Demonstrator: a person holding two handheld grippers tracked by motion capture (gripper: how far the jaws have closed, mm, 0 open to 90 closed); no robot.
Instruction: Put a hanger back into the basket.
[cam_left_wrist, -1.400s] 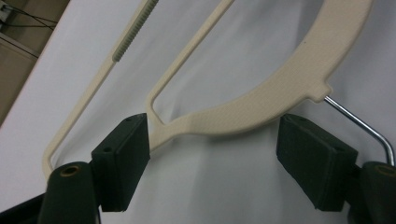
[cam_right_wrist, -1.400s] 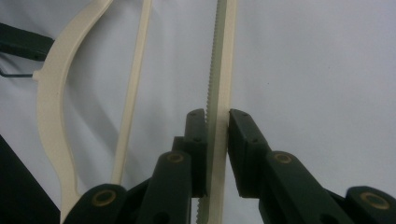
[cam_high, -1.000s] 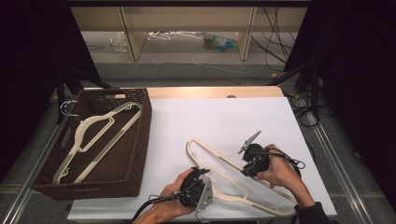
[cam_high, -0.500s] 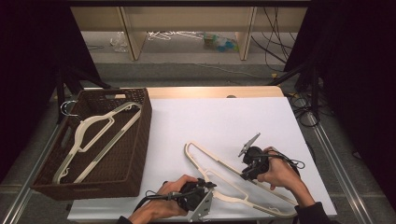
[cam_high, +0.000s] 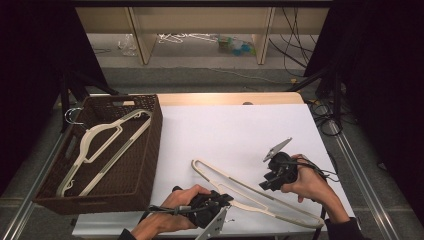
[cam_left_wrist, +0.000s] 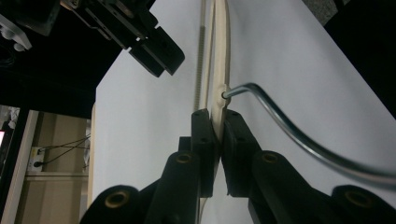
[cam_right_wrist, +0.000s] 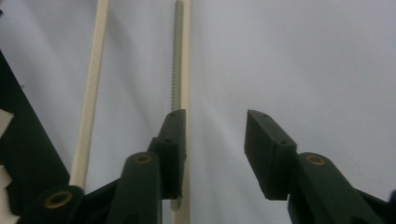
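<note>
While the left hand-held gripper (cam_left_wrist: 218, 140) clamps the hanger (cam_high: 235, 187), the right hand-held gripper (cam_right_wrist: 215, 140) gapes over the white table (cam_high: 225, 130).

Cream hanger (cam_high: 240, 187) with metal hook, flat on white table (cam_high: 235, 130)

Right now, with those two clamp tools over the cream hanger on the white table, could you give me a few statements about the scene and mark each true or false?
1. The left gripper is clamped on the hanger near its metal hook. True.
2. The right gripper squeezes the hanger's bar. False: its jaws have just been opening, and the bar lies beside one jaw.
3. The wicker basket holds another hanger. True.
4. The basket stands right of the white table. False: left.
</note>
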